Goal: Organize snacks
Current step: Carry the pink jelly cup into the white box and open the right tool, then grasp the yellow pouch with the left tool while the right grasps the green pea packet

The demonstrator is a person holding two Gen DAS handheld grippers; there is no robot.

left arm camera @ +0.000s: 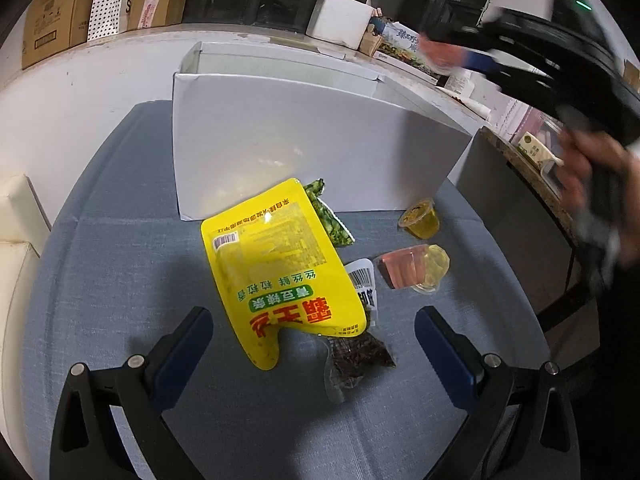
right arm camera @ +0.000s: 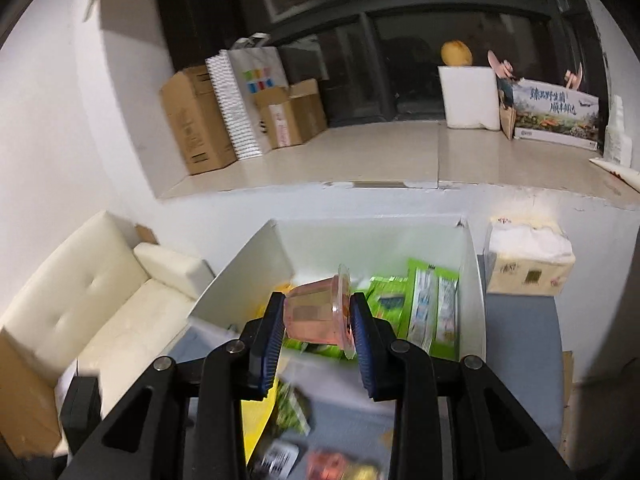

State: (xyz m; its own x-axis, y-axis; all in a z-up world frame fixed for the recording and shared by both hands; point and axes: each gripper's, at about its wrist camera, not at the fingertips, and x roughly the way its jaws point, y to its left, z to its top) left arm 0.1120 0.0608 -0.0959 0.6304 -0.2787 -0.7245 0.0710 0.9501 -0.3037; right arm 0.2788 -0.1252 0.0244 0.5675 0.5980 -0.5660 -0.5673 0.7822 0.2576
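My right gripper [right arm camera: 316, 322] is shut on a pink jelly cup [right arm camera: 316, 312], held on its side above the open white box [right arm camera: 474, 280], which holds green snack packets [right arm camera: 432, 304]. In the left wrist view that gripper [left arm camera: 452, 54] is a blur over the box [left arm camera: 304, 148]. My left gripper [left arm camera: 314, 344] is open and empty above the blue table [left arm camera: 120, 280]. In front of it lie a yellow snack bag [left arm camera: 276, 272], a green packet [left arm camera: 328, 216], a dark packet [left arm camera: 356, 356], a yellow jelly cup [left arm camera: 422, 220], a pink jelly cup [left arm camera: 402, 266] and a clear jelly cup [left arm camera: 436, 268].
A cream sofa [right arm camera: 100, 300] stands left of the table. A tissue pack [right arm camera: 528, 260] sits right of the box. A ledge behind holds cardboard boxes [right arm camera: 200, 120] and a white foam box [right arm camera: 470, 96]. A dark chair back [left arm camera: 508, 208] stands at the table's right.
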